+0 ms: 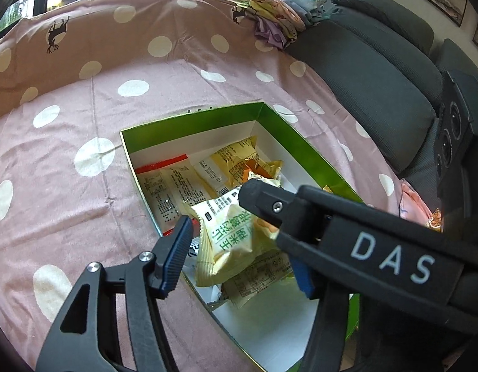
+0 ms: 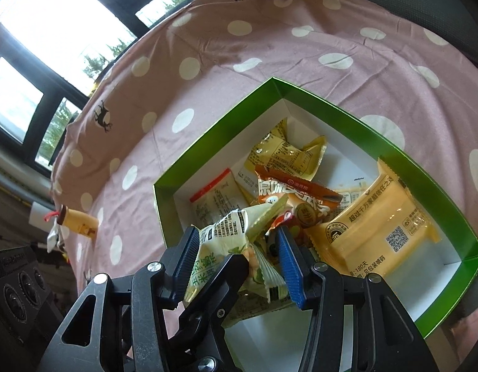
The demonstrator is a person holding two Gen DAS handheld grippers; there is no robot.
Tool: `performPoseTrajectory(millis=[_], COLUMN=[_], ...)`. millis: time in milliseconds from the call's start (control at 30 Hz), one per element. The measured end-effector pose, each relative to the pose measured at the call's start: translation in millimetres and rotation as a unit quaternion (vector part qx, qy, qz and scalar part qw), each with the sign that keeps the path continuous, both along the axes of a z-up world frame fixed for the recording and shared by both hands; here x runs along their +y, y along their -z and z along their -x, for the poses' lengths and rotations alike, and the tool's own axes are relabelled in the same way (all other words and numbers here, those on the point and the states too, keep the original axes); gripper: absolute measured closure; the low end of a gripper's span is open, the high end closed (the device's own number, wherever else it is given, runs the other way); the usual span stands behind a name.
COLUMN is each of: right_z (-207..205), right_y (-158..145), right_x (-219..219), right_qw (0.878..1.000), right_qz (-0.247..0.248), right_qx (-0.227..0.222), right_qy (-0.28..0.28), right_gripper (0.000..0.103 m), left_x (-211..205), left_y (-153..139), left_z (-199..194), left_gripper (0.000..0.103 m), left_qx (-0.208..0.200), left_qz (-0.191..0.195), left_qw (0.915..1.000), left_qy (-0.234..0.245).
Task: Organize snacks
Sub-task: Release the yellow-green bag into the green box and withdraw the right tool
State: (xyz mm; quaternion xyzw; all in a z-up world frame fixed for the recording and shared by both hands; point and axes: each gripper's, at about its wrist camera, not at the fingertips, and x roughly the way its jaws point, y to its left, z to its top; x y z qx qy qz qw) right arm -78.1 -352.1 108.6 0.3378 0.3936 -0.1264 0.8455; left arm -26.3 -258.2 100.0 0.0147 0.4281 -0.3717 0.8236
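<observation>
A green box with a white inside [image 1: 189, 121] [image 2: 214, 142] lies on the pink dotted cloth and holds several snack packs. A pale yellow-green snack pack [image 1: 229, 241] [image 2: 226, 238] hangs over the box's near end. My right gripper [image 2: 236, 260] has its blue pads on both sides of this pack, and its black finger [image 1: 263, 201] crosses the left wrist view. My left gripper [image 1: 242, 254] is around the same pack, and its dark finger [image 2: 220, 279] shows against the pack in the right wrist view. A large orange-yellow pack [image 2: 378, 226] lies at the box's right.
A dark grey sofa [image 1: 378, 71] runs along the right. Folded clothes [image 1: 270, 9] lie at the cloth's far edge. A small yellow bottle-shaped item [image 2: 77, 221] lies at the cloth's left edge. Another snack [image 1: 434, 220] lies on the cloth right of the box.
</observation>
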Motion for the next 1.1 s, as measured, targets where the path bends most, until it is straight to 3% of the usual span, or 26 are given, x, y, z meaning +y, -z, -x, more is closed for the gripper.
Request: performPoseTrajectory(millis=[200, 367, 467, 567, 833, 1100], right_z=[12, 25, 36, 47, 72, 85], right_y=[-18, -34, -48, -60, -79, -84], right_x=[4, 9, 15, 20, 24, 19], right_qw=[0.999, 0.998, 0.996, 0.993, 0.982, 0.976], right_qz=[0.021, 0.032, 0.057, 0.090, 0.158, 0.177], right_qx=[-0.028, -0.055, -0.068, -0.077, -0.071, -0.061], right_qy=[0.006, 0.009, 0.018, 0.030, 0.074, 0.110], right_gripper=[0.045, 0.043, 0.032, 0.027, 0.026, 0.026], left_x=[13, 29, 39, 47, 55, 55], left_y=[-19, -36, -46, -55, -65, -63], left_z=[14, 26, 31, 39, 52, 56], left_gripper=[0.027, 0.009, 0.001, 0.001, 0.001, 0.001], left_qx=[-0.038, -0.074, -0.080, -0.091, -0.102, -0.094], left_qz=[0.003, 0.008, 0.020, 0.022, 0.016, 0.013], left_qw=[0.9992, 0.9969, 0.9962, 0.9948, 0.9936, 0.9948], left_qy=[-0.009, -0.027, -0.029, -0.039, -0.046, -0.039])
